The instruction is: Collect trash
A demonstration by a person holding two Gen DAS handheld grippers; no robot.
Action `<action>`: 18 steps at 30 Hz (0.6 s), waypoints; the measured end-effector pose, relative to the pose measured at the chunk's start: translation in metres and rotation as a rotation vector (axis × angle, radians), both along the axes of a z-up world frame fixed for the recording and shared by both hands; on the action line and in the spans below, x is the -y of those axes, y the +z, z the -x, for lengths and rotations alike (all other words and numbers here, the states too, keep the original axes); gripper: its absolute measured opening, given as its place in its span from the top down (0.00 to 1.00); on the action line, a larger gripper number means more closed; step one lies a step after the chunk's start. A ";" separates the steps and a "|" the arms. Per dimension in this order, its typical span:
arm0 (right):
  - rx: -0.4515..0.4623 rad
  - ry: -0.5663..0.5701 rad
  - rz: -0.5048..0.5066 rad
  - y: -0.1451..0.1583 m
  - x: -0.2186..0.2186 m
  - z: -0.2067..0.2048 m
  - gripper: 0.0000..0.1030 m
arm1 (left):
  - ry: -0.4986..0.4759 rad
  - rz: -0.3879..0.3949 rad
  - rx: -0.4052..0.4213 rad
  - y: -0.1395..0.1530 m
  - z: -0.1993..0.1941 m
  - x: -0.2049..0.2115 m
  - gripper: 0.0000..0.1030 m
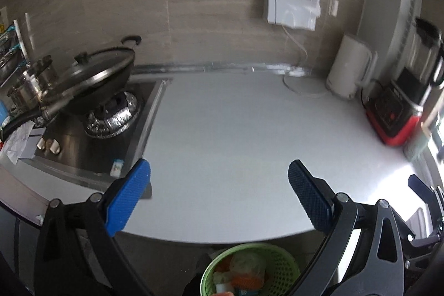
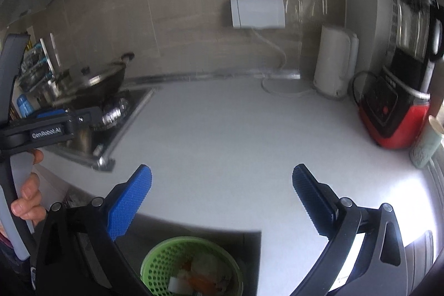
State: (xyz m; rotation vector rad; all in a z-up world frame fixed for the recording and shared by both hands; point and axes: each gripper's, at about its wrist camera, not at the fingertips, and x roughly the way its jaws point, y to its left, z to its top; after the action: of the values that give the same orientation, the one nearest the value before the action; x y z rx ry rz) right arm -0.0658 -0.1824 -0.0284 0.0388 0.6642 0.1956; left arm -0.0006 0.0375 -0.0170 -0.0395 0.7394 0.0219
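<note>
Two grippers are being held spread and empty. Left view: left gripper [image 1: 219, 193] is being kept above the counter [image 1: 236, 135]; trash is lying in the green basket [image 1: 280, 268] below. Right view: right gripper [image 2: 222, 196] likewise; collecting is judged finished, pending more scraps.

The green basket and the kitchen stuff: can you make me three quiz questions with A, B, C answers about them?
1. Where is the green basket?
A. below the counter's front edge
B. on the stove
C. beside the kettle

2. What colour is the blender base?
A. yellow
B. red and black
C. white

3. What does the left gripper hold?
A. a wrapper
B. a cup
C. nothing

Answers: 1 A, it sits under the counter edge. 2 B, red shell, black top. 3 C, nothing lies between its wide-open fingers.
</note>
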 end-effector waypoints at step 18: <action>0.339 0.044 -0.060 0.144 0.000 0.025 0.02 | 0.114 -0.076 0.266 0.139 0.034 0.032 0.07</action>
State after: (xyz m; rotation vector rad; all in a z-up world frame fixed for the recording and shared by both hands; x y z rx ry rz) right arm -0.0907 -0.1825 0.1158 0.0471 0.3214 0.2574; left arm -0.0345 0.0050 0.1216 -0.0115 0.4694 0.1513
